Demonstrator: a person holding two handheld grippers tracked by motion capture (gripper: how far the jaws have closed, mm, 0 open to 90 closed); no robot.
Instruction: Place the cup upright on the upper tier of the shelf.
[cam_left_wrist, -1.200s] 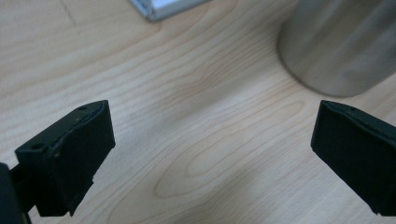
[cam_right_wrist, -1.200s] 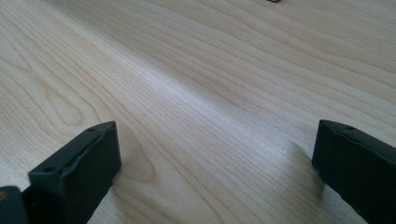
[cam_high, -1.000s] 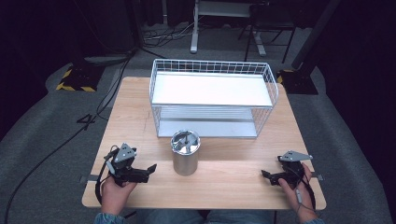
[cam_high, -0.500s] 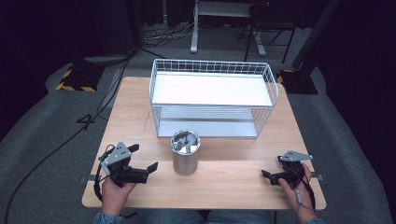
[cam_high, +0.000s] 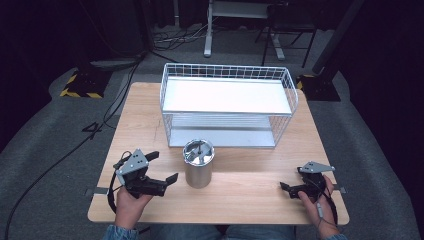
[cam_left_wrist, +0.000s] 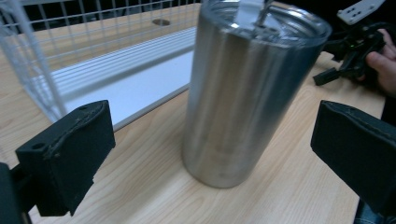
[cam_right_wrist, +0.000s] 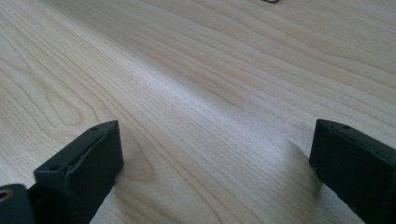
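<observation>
Tumbler (cam_high: 199, 164): upright on wooden table (cam_high: 250, 190), just before the wire basket (cam_high: 227, 107)
Left gripper (cam_high: 162, 167): jaws spread, just beside tumbler, apart
Right gripper (cam_high: 292, 186): jaws spread, well apart
Tumbler surface: brushed steel cylinder, lidded

tumbler (cam_left_wrist: 243, 93): top rim cropped by left gripper view's upper edge, lid detail blurred | basket (cam_left_wrist: 32, 60): cut off at top and left, lower shelf part-hidden behind tumbler | right gripper (cam_high: 295, 185): jaw gap too small to judge in high view | hands (cam_high: 131, 205): wrists cropped at bottom edge
</observation>
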